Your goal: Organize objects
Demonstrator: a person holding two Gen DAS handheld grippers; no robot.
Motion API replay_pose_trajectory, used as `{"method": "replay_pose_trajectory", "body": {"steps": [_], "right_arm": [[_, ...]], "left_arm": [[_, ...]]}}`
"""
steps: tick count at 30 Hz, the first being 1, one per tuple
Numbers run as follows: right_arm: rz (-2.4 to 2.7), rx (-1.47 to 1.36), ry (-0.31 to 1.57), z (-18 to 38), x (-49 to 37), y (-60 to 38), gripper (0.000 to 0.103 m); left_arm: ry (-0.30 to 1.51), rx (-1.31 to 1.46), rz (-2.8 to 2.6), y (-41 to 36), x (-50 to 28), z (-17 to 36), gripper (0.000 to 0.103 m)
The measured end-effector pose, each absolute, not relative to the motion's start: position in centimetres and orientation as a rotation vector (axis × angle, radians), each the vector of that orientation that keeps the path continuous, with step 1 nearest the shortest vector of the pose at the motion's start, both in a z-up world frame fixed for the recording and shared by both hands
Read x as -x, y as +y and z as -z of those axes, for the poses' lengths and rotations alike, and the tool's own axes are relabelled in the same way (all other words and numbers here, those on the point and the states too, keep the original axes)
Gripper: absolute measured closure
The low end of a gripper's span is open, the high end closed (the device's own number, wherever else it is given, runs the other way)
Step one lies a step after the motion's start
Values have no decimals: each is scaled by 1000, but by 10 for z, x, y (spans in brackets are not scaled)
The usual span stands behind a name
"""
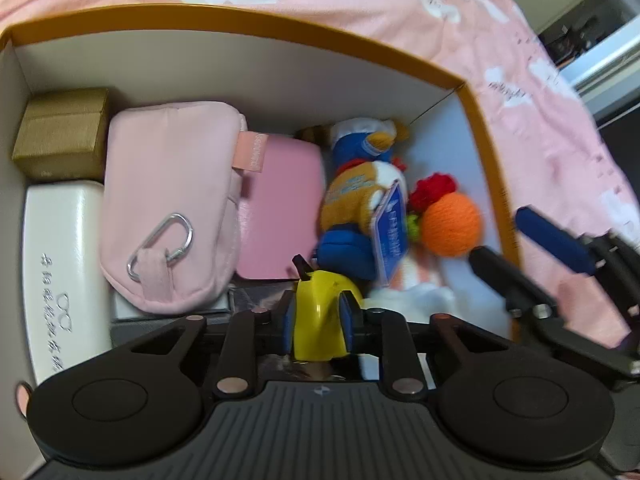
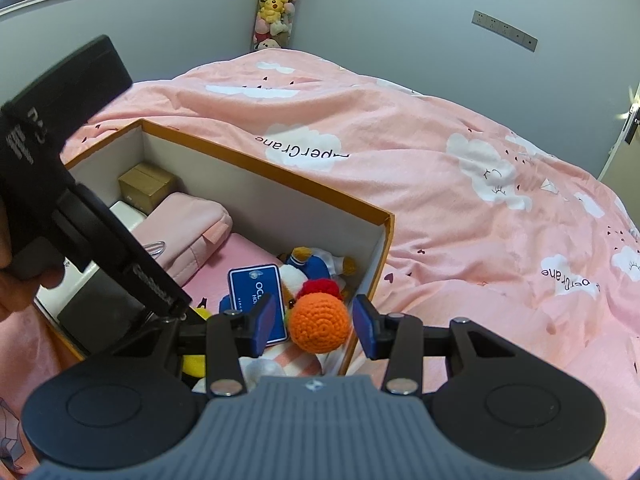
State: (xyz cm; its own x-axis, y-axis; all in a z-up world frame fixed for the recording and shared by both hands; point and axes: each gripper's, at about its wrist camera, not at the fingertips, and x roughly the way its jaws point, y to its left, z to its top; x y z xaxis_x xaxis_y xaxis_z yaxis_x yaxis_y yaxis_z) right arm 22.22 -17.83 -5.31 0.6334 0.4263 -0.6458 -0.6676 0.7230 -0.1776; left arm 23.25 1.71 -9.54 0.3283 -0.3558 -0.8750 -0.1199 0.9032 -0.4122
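A yellow plush toy point(image 1: 318, 320) is clamped between the jaws of the left gripper point(image 1: 318, 322), low inside the orange-rimmed box point(image 1: 248, 20). One pink pouch point(image 1: 172, 204), one gold box point(image 1: 60, 132), one white case point(image 1: 60, 260), one duck plush point(image 1: 360, 200) and one orange crochet ball point(image 1: 452, 224) are crowded around it. "SuperCrane" is partly read on the pink bedspread point(image 2: 480, 180). The right gripper point(image 2: 316, 326) is held with jaws apart above the ball.

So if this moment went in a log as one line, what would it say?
left gripper: shut on yellow plush toy | right gripper: open, above orange crochet ball | both over orange-rimmed box

A pink bedspread point(image 2: 440, 216) carries an open orange-rimmed box point(image 2: 280, 174).
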Motion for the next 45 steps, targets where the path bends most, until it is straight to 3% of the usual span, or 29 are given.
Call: {"method": "replay_pose_trajectory", "body": {"steps": [2, 15, 19, 21, 25, 27, 29, 34, 45], "right_arm": [[-646, 424, 613, 53, -222, -179, 58], [-677, 338, 666, 48, -213, -185, 58], [-689, 275, 700, 39, -205, -188, 56], [-690, 241, 709, 33, -200, -189, 48], [-698, 157, 721, 19, -189, -192, 42], [-686, 122, 709, 11, -182, -192, 36], [-666, 83, 691, 4, -176, -191, 34], [-650, -37, 689, -7, -161, -192, 27], [-610, 0, 634, -1, -123, -177, 19]], "left_arm": [[1243, 502, 210, 18, -233, 93, 89], [1115, 391, 205, 19, -217, 65, 88], [996, 329, 177, 19, -201, 38, 79], [931, 295, 157, 18, -192, 24, 75], [806, 207, 99, 19, -170, -5, 67], [737, 164, 65, 17, -158, -16, 59], [669, 128, 24, 19, -144, -27, 41], [559, 72, -62, 20, -113, -40, 17], [603, 15, -217, 25, -86, -7, 11]]}}
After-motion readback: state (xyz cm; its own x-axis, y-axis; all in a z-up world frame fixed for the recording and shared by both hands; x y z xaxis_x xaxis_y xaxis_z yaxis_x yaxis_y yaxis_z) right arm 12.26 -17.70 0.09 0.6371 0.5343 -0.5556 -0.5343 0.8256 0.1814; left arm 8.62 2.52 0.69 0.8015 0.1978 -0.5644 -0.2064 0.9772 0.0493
